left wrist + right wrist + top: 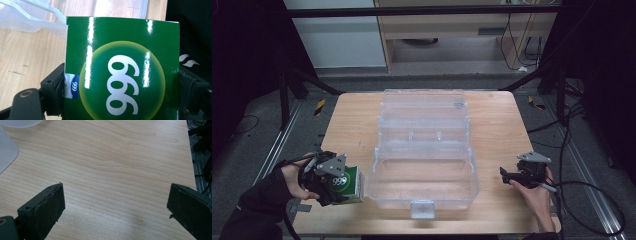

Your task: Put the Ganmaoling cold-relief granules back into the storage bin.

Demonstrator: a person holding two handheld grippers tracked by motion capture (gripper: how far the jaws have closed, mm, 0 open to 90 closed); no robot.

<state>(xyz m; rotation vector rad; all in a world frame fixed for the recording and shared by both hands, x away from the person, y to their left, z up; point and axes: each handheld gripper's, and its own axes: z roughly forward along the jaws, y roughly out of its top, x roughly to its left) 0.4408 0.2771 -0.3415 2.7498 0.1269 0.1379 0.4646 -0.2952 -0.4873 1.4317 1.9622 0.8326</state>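
While I hold the green box [348, 184] at the near left corner of the table [352, 125], my left gripper [333, 186] is clamped on it, one black jaw pressed against each side. From above, my left hand [294, 179] and the grey plate on the gripper cover the box's left part, so I see just its right half with a white 999 in a pale circle. In the left gripper view the box [122, 67] is cut off at the bottom edge, glare streaks cross its glossy face, and a small blue label at its left edge reads 999 too; whether its base touches the wood I cannot tell, though it sits just left of the clear plastic case [424, 160].

That case lies open in the middle of the table, lid folded away to the far side, its latch [422, 207] at the near edge. Its walls are so transparent that the inner ridges are hard to make out, and in the left gripper view its rim [27, 17] runs off the top left.

At the near right, my right gripper [506, 174] hangs over bare wood, well apart from the case. Its jaws stand wide apart with nothing between them [113, 202], and a pale corner of the case [7, 152] is cut off at the left edge
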